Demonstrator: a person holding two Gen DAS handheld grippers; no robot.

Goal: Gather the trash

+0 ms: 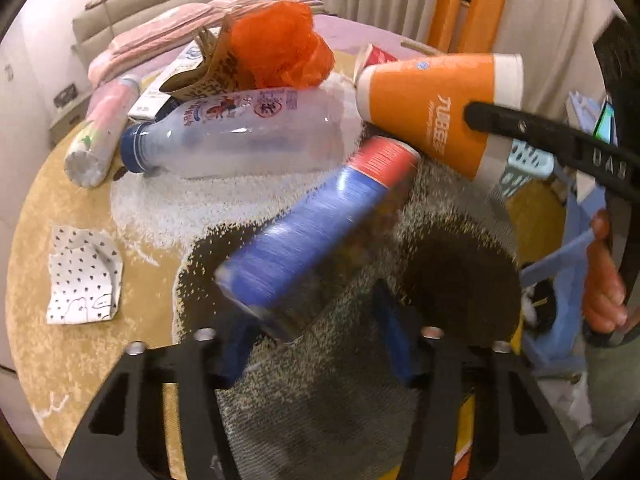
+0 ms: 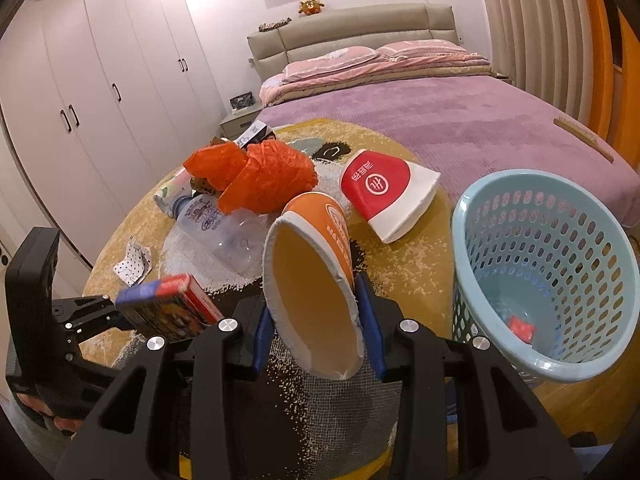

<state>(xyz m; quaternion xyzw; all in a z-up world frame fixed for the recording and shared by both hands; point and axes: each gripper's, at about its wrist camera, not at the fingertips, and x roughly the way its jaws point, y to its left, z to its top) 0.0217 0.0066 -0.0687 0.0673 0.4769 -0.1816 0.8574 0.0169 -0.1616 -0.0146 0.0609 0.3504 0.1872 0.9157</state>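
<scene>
My right gripper (image 2: 318,320) is shut on an orange paper cup (image 2: 312,280), held tilted above the rug with its mouth toward the camera; the cup also shows in the left wrist view (image 1: 432,108). My left gripper (image 1: 316,336) holds a blue and red box (image 1: 316,236), blurred by motion; it shows in the right wrist view (image 2: 168,304) at the left. On the rug lie a clear plastic bottle (image 1: 240,136), an orange plastic bag (image 2: 256,176), a red and white cup (image 2: 384,196) and a dotted paper scrap (image 1: 80,276).
A light blue mesh basket (image 2: 560,272) stands at the right on the floor, with a small red scrap (image 2: 520,328) inside. A bed with a purple cover (image 2: 440,120) is behind the round rug (image 2: 400,280). White wardrobes (image 2: 100,100) line the left wall.
</scene>
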